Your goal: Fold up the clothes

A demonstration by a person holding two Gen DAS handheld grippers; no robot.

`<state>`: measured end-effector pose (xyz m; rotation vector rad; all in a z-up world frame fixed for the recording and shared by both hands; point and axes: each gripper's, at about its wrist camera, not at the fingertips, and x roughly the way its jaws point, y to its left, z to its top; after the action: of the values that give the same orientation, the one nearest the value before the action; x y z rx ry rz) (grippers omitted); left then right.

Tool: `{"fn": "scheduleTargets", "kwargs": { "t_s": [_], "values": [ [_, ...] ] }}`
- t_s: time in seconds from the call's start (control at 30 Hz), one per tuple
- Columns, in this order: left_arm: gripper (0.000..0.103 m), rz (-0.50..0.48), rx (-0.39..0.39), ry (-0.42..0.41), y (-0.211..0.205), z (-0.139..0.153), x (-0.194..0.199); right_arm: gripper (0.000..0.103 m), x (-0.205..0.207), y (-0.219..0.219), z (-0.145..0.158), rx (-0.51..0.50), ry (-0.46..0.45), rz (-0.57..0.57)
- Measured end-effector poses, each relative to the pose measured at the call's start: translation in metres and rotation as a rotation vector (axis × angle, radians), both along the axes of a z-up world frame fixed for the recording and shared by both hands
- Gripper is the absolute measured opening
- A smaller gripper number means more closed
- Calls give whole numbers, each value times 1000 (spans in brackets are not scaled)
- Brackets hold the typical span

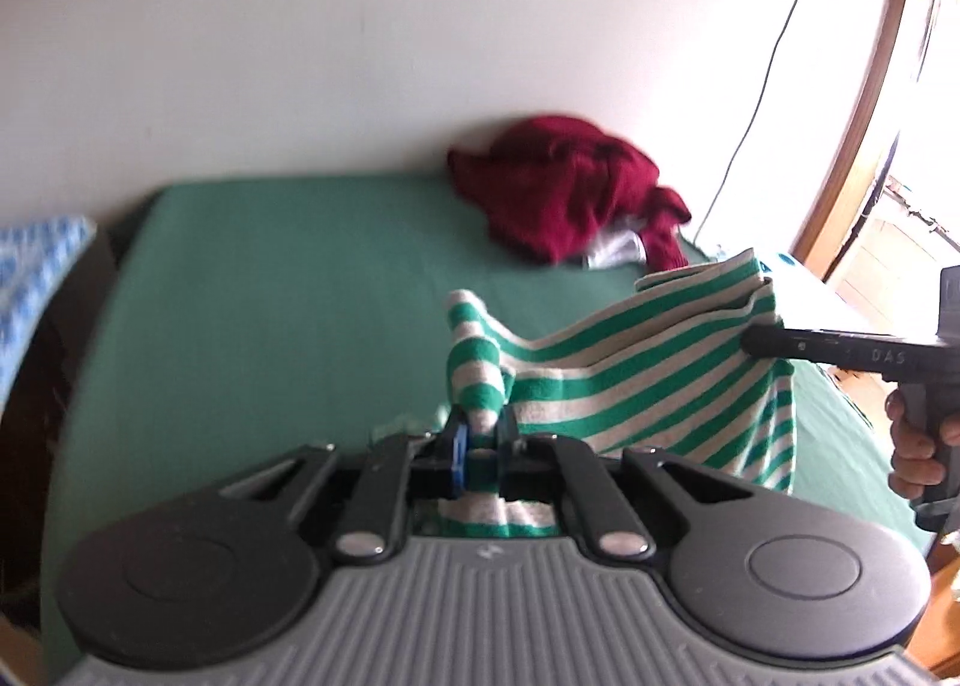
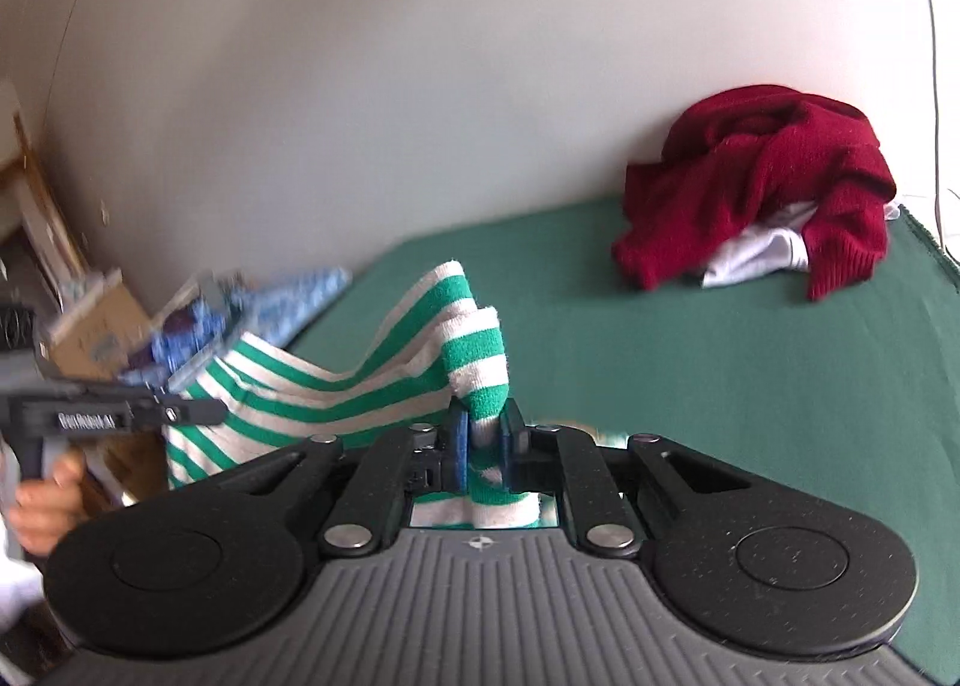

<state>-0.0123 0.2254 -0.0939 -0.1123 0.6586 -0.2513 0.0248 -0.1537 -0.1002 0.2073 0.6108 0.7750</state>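
Left hand-held gripper: I see its jaws clamped on a bunched corner of the green-and-white striped garment; the cloth pokes up between the pads and also hangs below them.

Right hand-held gripper: closed the same way on the garment's other corner, with a roll of striped cloth standing up out of the pinch.

Striped garment: it is strung between my two grippers, lifted off the surface, sagging in the middle with loose folds hanging down. From the left wrist it runs off to the right, where the right gripper's fingers bite its far edge; from the right wrist it runs off to the left to the other gripper (each camera catches the opposite tool and the hand holding it).

Surface: a flat top covered in green cloth, lying under and beyond the garment; I cannot tell whether it is a bed or a table.

Red sweater: crumpled in a heap at the far edge against the white wall, well apart from the striped garment, with something white tucked under it.

Blue patterned cloth: off the left side of the green surface.
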Motion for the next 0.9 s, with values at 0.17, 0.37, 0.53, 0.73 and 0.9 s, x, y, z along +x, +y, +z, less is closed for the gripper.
{"fn": "scheduleTargets", "kwargs": {
  "t_s": [0.17,0.37,0.53,0.73,0.9],
  "values": [
    [3,49,68,59,-7,-28,47,10,38,17,-30,-24,89,-57],
    [13,81,123,115,-6,-54,51,29,51,20,-65,-21,202,-122],
    [46,119,128,102,13,-32,25,36,23,-9,-30,29,209,-111],
    [64,84,59,188,13,-40,-24,45,-30,-3,-35,-78,236,-29],
    [39,86,19,243,-1,-56,-20,15,-40,9,-53,-90,281,-15]
  ]
}}
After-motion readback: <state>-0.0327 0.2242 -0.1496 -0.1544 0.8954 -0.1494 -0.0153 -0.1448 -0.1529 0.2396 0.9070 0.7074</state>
